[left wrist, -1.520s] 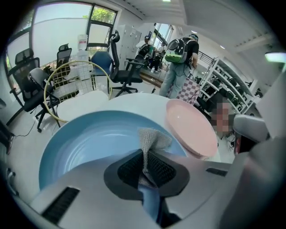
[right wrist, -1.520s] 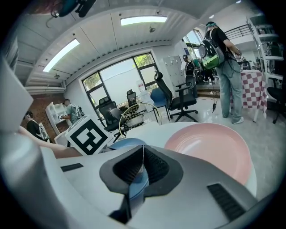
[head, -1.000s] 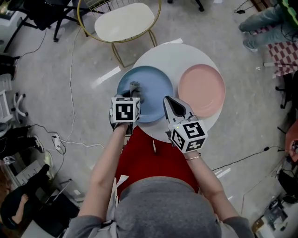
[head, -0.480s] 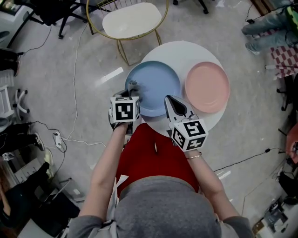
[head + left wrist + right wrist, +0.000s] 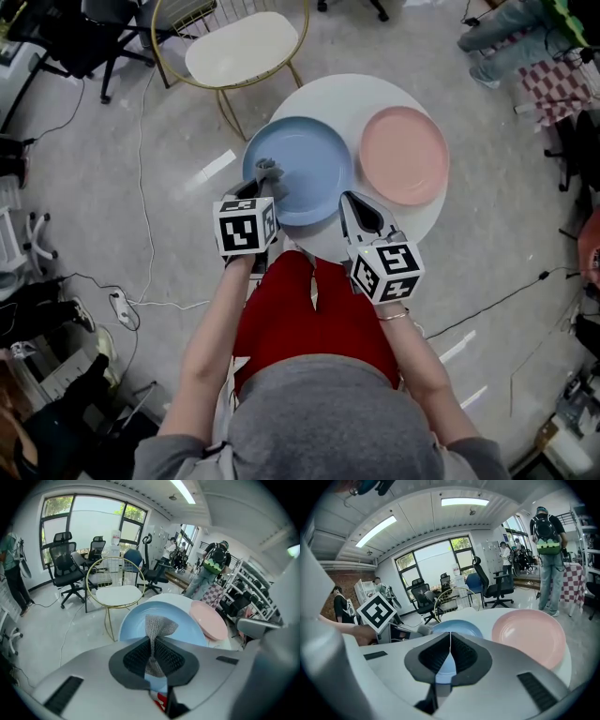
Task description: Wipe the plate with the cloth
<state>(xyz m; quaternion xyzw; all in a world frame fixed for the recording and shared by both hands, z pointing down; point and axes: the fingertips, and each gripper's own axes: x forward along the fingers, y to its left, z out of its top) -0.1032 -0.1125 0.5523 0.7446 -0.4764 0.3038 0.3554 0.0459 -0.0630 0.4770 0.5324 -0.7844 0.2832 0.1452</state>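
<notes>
Little has changed since a second ago: the cloth (image 5: 158, 626) still hangs over the left part of the blue plate (image 5: 314, 159), which lies on the round table (image 5: 361, 94) close to its left edge. My left gripper (image 5: 262, 185) is closed tight on a thin fold of the cloth. My right gripper (image 5: 353, 206) is closed on nothing, near the plate's front rim. Nothing holds the plate, so I think a hard wipe could push it off, or pull the cloth free.

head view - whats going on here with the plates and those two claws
A person holds a claw in each hand at a white table. The left claw is shut on a grey cloth over the left side of the blue plate. The right claw is shut, empty, by that plate's near rim. A pink plate lies alongside.
</notes>
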